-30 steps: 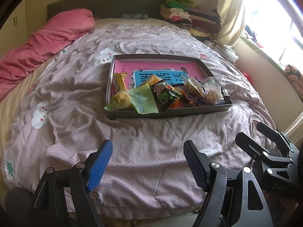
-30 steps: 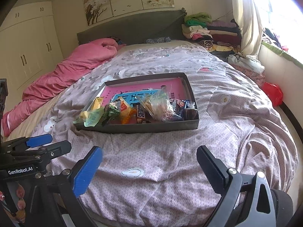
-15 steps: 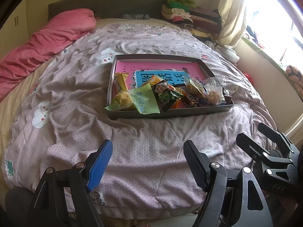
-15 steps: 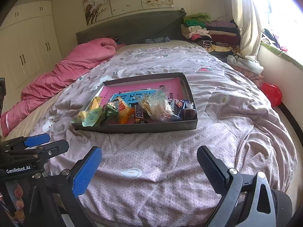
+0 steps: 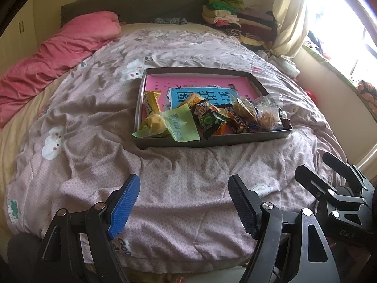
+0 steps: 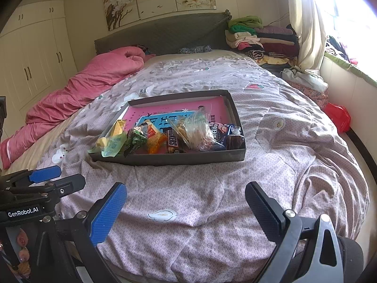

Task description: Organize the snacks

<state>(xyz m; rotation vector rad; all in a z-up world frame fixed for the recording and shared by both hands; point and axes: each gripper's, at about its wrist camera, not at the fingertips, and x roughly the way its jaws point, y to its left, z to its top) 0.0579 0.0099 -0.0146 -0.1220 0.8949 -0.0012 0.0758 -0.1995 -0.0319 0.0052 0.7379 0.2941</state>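
A shallow dark box (image 5: 212, 141) (image 6: 188, 159) lies on the bed, lined with a pink and blue printed sheet (image 5: 200, 83). Several wrapped snacks are heaped along its near side: a yellow bar (image 5: 150, 102), a green-wrapped cake (image 5: 174, 123) (image 6: 110, 143), a dark green packet (image 5: 209, 119), a Snickers bar (image 6: 173, 141) and a clear bag of pastries (image 5: 256, 113) (image 6: 193, 133). My left gripper (image 5: 183, 202) is open and empty over the near bed edge. My right gripper (image 6: 186, 210) is open and empty too, also short of the box.
A mauve patterned quilt (image 5: 94, 155) covers the bed. A pink duvet (image 5: 59, 54) lies bunched at the far left. Folded clothes (image 6: 256, 37) are stacked by the dark headboard (image 6: 165, 33). A curtain and window are on the right, a red bag (image 6: 337, 116) on the floor.
Both grippers have drifted slightly closer to the bed, so the box sits a little lower in each view. Jaws stay open. Nothing in the box has moved.
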